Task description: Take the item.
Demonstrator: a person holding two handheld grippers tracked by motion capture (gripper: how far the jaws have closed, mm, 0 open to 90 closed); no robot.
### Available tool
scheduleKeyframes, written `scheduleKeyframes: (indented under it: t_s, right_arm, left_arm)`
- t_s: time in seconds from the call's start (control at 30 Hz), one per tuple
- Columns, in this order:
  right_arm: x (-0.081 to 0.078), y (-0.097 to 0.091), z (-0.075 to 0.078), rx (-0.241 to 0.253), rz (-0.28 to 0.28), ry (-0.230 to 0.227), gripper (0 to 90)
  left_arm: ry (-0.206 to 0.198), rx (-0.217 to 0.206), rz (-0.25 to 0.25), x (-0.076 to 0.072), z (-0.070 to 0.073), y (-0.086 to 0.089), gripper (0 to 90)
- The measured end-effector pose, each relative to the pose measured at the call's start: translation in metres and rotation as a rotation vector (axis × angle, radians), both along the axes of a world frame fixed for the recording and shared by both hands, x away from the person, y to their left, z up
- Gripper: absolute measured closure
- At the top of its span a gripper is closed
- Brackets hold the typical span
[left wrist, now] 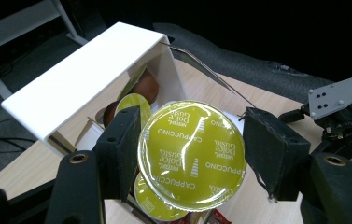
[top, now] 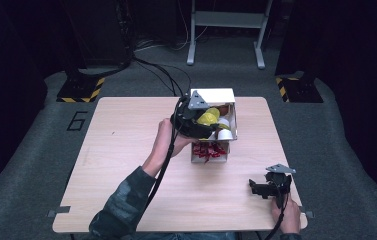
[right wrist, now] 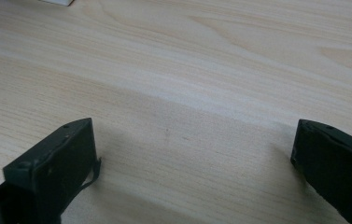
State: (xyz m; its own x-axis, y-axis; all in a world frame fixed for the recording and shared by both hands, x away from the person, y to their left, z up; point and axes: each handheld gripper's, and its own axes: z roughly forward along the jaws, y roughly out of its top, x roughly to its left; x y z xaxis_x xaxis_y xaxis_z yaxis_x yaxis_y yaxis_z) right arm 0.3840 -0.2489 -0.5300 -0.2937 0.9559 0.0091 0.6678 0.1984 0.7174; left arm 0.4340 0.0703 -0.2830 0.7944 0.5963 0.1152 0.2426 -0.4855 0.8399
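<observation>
The light wooden bench (top: 126, 150) carries one cluster of things near its far middle, with broad bare wood to the left, along the near edge and around the right front corner. The white box (top: 215, 95) stands close to the far edge, open on top; its near compartment holds red wrappers (top: 209, 151), and the far one holds round capsules, among them white ones (top: 224, 133). The left gripper (top: 196, 120) hangs over the box's left side, its cable trailing back along the forearm. In the left gripper view its jaws are clamped on the rim of a yellow-green cappuccino capsule (left wrist: 192, 154), foil lid facing the camera, lifted clear above the box, with a second capsule (left wrist: 157, 203) of the same colour just beneath it and another (left wrist: 134, 105) deeper inside by the white wall. The right gripper (top: 261, 189) rests low near the right front corner, well apart from the box; in the right gripper view its jaws stand wide apart over bare wood, holding nothing.
</observation>
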Motion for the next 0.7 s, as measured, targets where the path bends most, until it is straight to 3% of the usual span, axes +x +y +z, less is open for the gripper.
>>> scheduleKeyframes:
  t_s: [0.23, 0.5, 0.7]
  right_arm:
    - [0.000, 0.000, 0.000, 0.000, 0.000, 0.000, 0.0]
    - [0.000, 0.000, 0.000, 0.001, 0.006, 0.002, 0.0]
    - [0.000, 0.000, 0.000, 0.001, 0.006, 0.002, 0.0]
  left_arm:
    - [-0.007, -0.014, 0.015, -0.002, 0.004, 0.010, 38.5]
    - [-0.031, -0.035, 0.036, -0.007, 0.015, 0.034, 38.5]
    - [-0.032, -0.041, 0.060, -0.009, 0.015, 0.047, 38.5]
